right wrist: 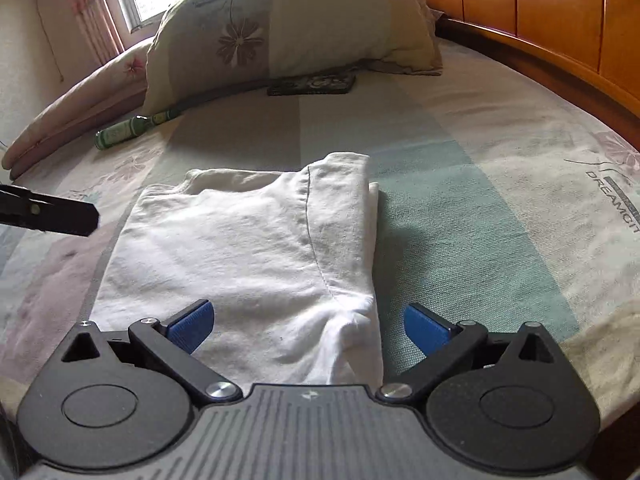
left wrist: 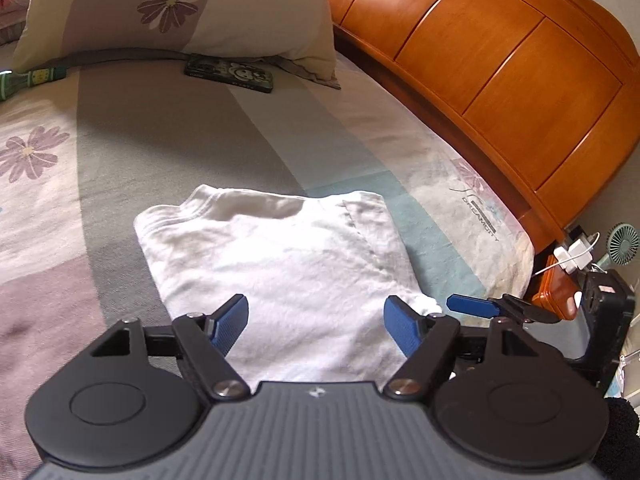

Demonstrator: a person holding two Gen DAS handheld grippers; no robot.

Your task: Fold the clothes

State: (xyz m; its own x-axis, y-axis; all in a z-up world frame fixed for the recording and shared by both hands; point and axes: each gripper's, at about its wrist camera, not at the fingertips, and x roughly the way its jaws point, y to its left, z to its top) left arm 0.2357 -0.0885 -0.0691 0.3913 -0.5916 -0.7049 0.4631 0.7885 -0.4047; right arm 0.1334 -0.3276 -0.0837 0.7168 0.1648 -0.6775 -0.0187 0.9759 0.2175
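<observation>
A white garment (left wrist: pixel 288 264) lies folded into a rough rectangle on the patterned bedsheet (left wrist: pixel 168 152). My left gripper (left wrist: pixel 316 322) hangs open over the garment's near edge, blue pads apart with nothing between them. In the right wrist view the same white garment (right wrist: pixel 248 256) shows a seam and a bunched corner at its near right. My right gripper (right wrist: pixel 308 326) is open there, its jaws straddling that near right corner without holding it. The right gripper's blue fingertip (left wrist: pixel 472 306) shows at the right in the left wrist view, and the left gripper's finger (right wrist: pixel 52 212) at the left edge in the right wrist view.
A flowered pillow (right wrist: pixel 280 28) leans at the head of the bed with a dark flat case (right wrist: pixel 312 84) in front of it. A green bottle (right wrist: pixel 132 130) lies at the left. A wooden headboard (left wrist: pixel 500 64) curves along the right; chargers and a small fan (left wrist: pixel 624 244) sit beyond it.
</observation>
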